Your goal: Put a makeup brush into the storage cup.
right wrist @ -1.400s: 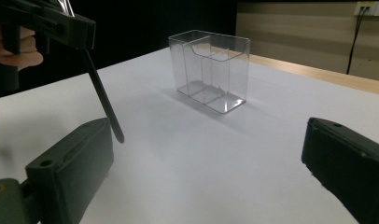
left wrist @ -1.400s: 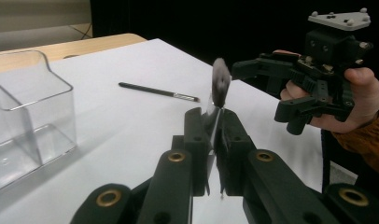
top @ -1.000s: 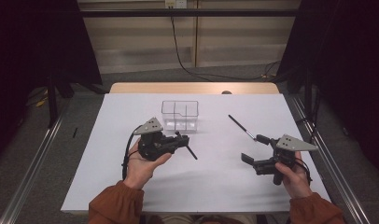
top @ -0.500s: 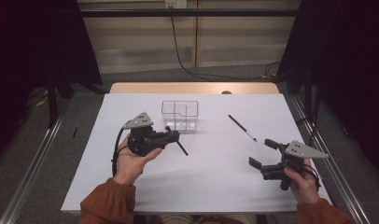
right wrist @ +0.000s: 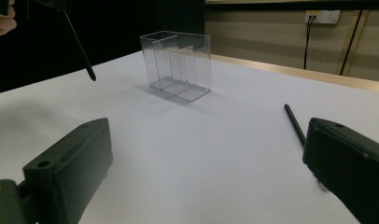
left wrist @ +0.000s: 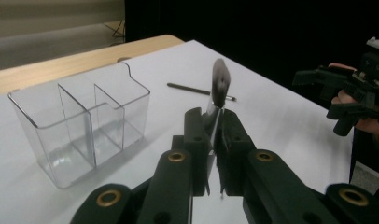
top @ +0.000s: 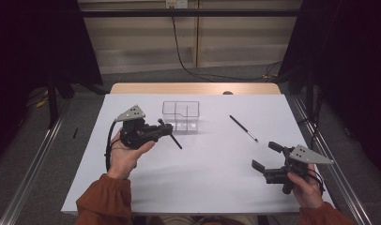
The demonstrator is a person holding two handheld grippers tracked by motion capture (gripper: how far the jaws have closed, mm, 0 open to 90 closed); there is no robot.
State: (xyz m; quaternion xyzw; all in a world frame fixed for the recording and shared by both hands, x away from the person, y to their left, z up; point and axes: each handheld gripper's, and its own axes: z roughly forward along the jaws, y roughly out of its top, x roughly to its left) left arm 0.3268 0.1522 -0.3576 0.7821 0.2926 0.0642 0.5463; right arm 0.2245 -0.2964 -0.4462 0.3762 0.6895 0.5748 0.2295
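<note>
My left gripper [top: 166, 129] is held above the white table [top: 212, 178], shut on a black makeup brush [top: 175, 140]. Its handle slants down toward the table. In the left gripper view the jaws [left wrist: 214, 117] pinch the brush just below its grey bristle head [left wrist: 220, 84]. A clear divided organizer box [top: 181, 116] [left wrist: 80, 121] [right wrist: 176, 65] stands just beyond the gripper. A second black brush [top: 243, 128] [right wrist: 295, 125] lies flat to the right of the box. My right gripper [top: 266, 157] [right wrist: 206, 158] hovers open near the front right, with nothing between its jaws.
The white sheet covers a wooden table whose bare far edge [top: 193, 88] shows behind the box. Metal rails [top: 34, 164] run along both sides of the table. A cable [top: 179, 51] hangs down the back wall. Dark curtains flank the scene.
My left hand has carried the brush leftward and up, away from the table middle. The right hand has drifted slightly right and nearer. The box and the lying brush stay put.
</note>
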